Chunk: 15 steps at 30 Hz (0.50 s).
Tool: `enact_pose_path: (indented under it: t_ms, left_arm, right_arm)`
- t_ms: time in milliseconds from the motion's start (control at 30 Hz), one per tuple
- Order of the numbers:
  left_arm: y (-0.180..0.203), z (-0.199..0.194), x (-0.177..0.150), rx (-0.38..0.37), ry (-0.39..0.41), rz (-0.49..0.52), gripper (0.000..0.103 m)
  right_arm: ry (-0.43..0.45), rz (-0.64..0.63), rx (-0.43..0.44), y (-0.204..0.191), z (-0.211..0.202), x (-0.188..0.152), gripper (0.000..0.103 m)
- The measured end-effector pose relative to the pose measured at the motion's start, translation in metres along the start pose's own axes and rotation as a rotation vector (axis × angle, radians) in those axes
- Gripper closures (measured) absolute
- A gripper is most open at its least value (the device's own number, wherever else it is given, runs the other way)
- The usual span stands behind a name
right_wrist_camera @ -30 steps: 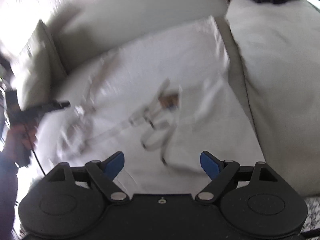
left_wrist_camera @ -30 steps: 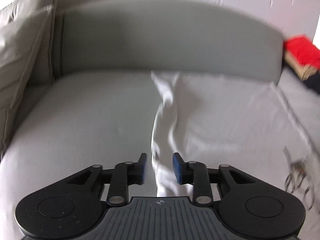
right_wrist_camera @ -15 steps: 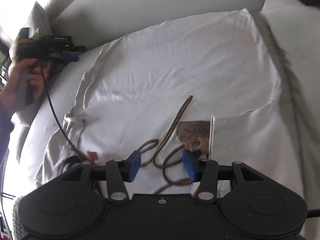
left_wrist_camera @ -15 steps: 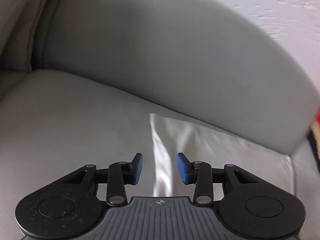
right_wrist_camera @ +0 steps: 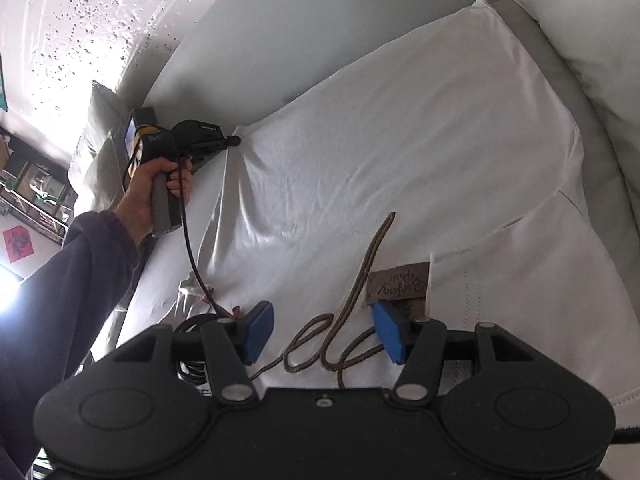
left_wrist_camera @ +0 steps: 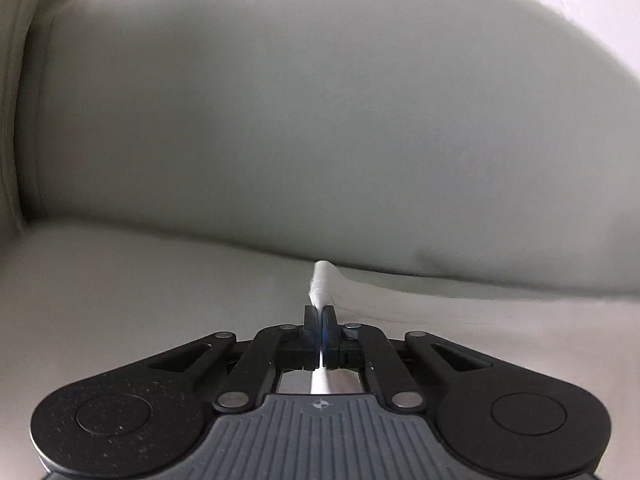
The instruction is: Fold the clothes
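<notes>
White garment [right_wrist_camera: 400, 152] spread flat on sofa seat [left_wrist_camera: 100, 300], fills most of right wrist frame. Far corner, centre left of that frame, pinched tight by left gripper [left_wrist_camera: 320, 316], fabric seen squeezed between closed pads. Left hand [right_wrist_camera: 154, 188] wrapped round handle, black cable [right_wrist_camera: 192, 248] trailing down across cloth. Right gripper [right_wrist_camera: 322, 334] low over near edge, jaws opening, nothing clamped. Brown drawstring [right_wrist_camera: 360, 280] looped between pads, brown tag [right_wrist_camera: 398, 284] just beside right pad. Backrest [left_wrist_camera: 320, 120] close behind pinched corner. Cushion [right_wrist_camera: 100, 140] upper left, bit blown out by light.
</notes>
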State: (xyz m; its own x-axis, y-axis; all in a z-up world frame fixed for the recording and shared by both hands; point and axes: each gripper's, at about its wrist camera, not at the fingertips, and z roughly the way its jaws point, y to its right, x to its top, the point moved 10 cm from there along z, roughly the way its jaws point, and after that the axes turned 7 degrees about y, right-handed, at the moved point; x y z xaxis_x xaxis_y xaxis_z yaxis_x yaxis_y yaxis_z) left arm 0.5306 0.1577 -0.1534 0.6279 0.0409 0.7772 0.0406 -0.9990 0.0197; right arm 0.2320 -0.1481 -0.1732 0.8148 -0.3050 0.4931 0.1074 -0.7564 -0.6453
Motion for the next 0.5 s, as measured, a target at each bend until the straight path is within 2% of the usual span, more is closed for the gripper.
enact_pose_path:
  t_ms: [67, 100, 133, 233, 300, 367, 433, 500]
  left_arm:
    - [0.01, 0.008, -0.008, 0.047, -0.018, 0.104, 0.099]
    - [0.013, 0.006, -0.009, 0.069, -0.009, 0.117, 0.097]
    - [0.015, 0.003, -0.009, 0.09, -0.001, 0.128, 0.089]
    - [0.007, -0.023, -0.01, 0.134, 0.008, 0.055, 0.082]
    - [-0.004, -0.063, -0.011, 0.125, 0.033, -0.009, 0.082]
    - [-0.012, -0.108, -0.011, 0.098, 0.058, -0.058, 0.082]
    - [-0.015, -0.16, -0.01, 0.072, 0.08, -0.043, 0.082]
    - [-0.008, -0.215, -0.013, 0.046, 0.097, 0.017, 0.082]
  right_arm:
    - [-0.002, -0.014, -0.01, -0.001, 0.0, 0.0, 0.048]
    - [-0.003, -0.021, -0.017, -0.002, 0.001, 0.0, 0.048]
    - [-0.006, -0.027, -0.025, -0.003, 0.001, 0.0, 0.048]
    - [-0.015, -0.053, -0.061, -0.01, -0.001, 0.001, 0.048]
    - [-0.015, -0.084, -0.097, -0.019, -0.008, 0.003, 0.046]
    - [0.016, -0.111, -0.097, -0.03, -0.026, 0.004, 0.045]
    - [0.053, -0.116, -0.081, -0.044, -0.05, 0.007, 0.045]
    - [0.088, -0.114, -0.077, -0.054, -0.078, 0.009, 0.044]
